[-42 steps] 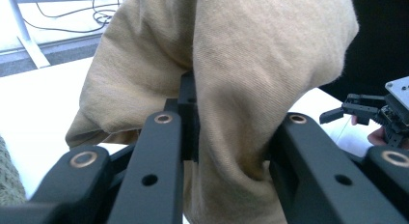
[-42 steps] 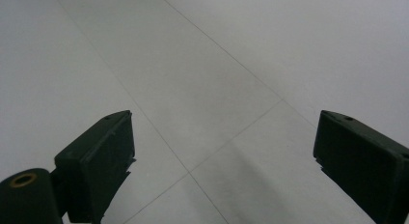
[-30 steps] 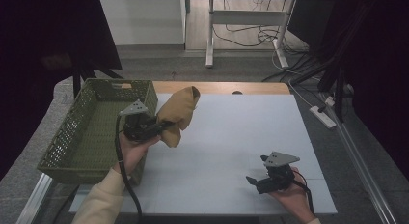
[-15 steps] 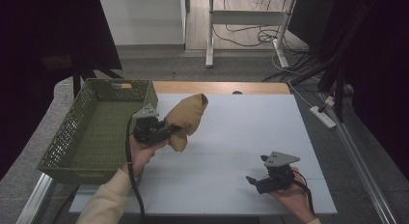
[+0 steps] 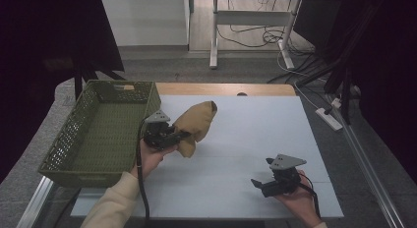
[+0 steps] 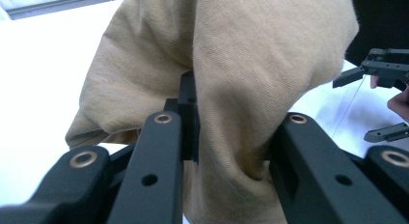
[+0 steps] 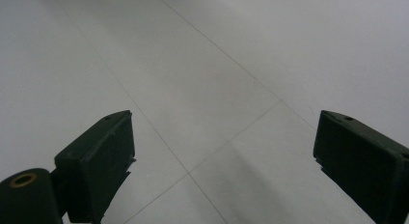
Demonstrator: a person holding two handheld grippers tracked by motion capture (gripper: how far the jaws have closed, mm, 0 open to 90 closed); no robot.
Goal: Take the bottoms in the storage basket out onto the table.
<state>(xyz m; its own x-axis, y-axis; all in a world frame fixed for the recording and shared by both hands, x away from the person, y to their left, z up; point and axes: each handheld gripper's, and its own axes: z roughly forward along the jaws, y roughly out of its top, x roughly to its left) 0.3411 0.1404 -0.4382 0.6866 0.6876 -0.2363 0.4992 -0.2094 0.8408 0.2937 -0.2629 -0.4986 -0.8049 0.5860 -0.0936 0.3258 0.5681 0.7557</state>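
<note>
Left gripper (image 5: 181, 135) pinches the tan cloth (image 5: 195, 124) just right of the green basket (image 5: 98, 134); dangling folds could snag its rim. Right gripper (image 5: 259, 185) gapes empty.

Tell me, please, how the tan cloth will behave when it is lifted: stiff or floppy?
Probably floppy: the tan cloth folds and sags around the left hand-held gripper, which is shut on it. It looks light, since one pinch holds its bulk up. It may swing or unfold when moved.
</note>
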